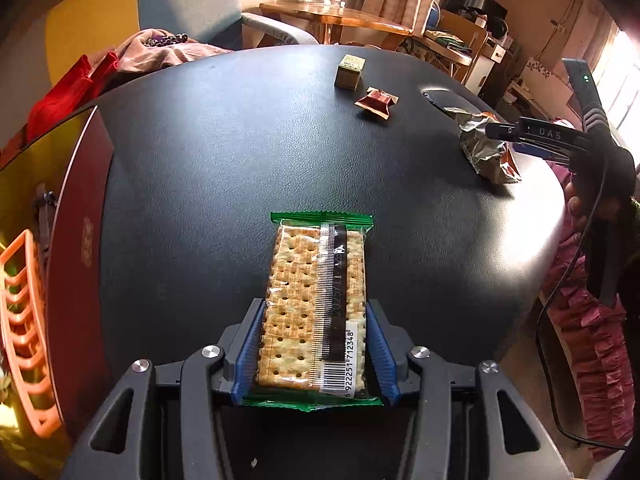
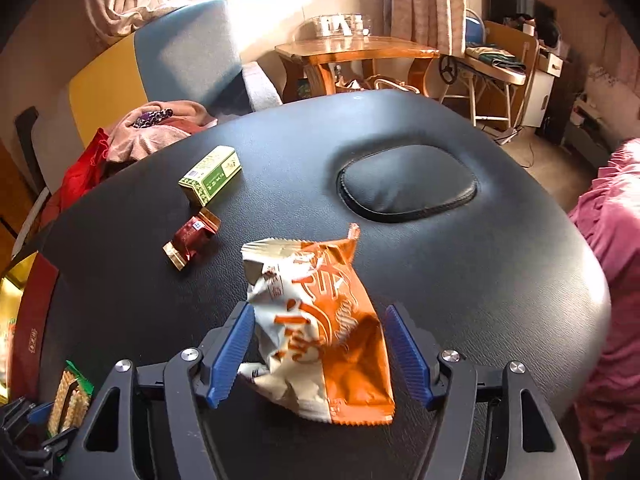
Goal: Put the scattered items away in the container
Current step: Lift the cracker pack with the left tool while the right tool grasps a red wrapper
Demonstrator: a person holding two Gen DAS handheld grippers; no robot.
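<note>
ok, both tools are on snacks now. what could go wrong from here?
1. The left tool clamps the cracker pack across its long sides; squeezing harder could crack the crackers.
2. The right tool straddles the orange snack bag with its pads apart. The bag is crumpled and puffy, so closing may catch only loose film and let it slip.
3. The red box sits far left; carrying the bag there may cross the left tool's path.

My left wrist view looks low and close along the black table (image 1: 280,128); my right wrist view does likewise. Both share the green box (image 1: 350,72) (image 2: 211,176).
</note>
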